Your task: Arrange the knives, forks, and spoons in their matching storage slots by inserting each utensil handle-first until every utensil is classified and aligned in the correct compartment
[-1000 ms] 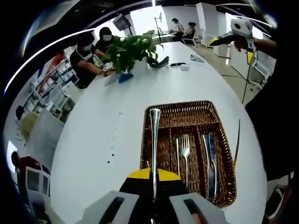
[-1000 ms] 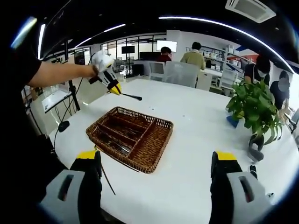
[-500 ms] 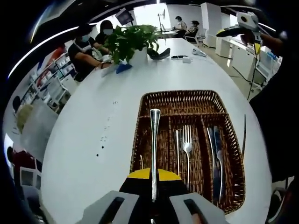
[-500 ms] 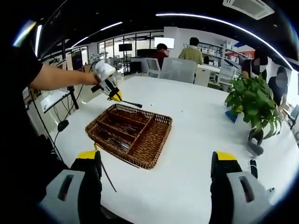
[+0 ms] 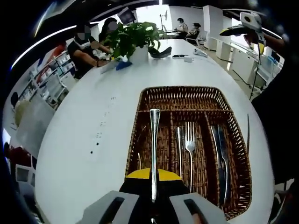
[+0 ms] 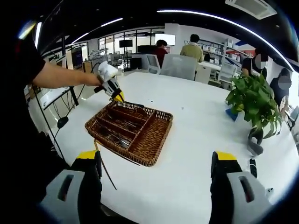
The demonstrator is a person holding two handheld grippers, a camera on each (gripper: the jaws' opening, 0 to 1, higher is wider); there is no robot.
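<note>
My left gripper (image 5: 153, 199) is shut on a silver utensil (image 5: 154, 140). Its handle points forward over the left long slot of the brown wicker tray (image 5: 187, 91), and its working end is hidden between the jaws. A fork (image 5: 189, 142) and a slim silver piece (image 5: 179, 140) lie in the middle slot, and knives (image 5: 219, 151) lie in the right slot. In the right gripper view, the left gripper (image 6: 110, 83) hovers at the far side of the tray (image 6: 154, 154). My right gripper (image 6: 157, 158) stands open and empty, back from the tray.
A dark utensil (image 5: 247, 133) lies on the white table beside the tray, also seen as a dark utensil (image 6: 106, 173) near my left jaw. A potted plant (image 6: 254, 105) and small items stand further along the table (image 6: 196, 116). People sit at the table and at desks behind it.
The left gripper has moved forward and lower with the utensil, so the tray looks larger beneath it. The right gripper has stayed open and nearly still.
</note>
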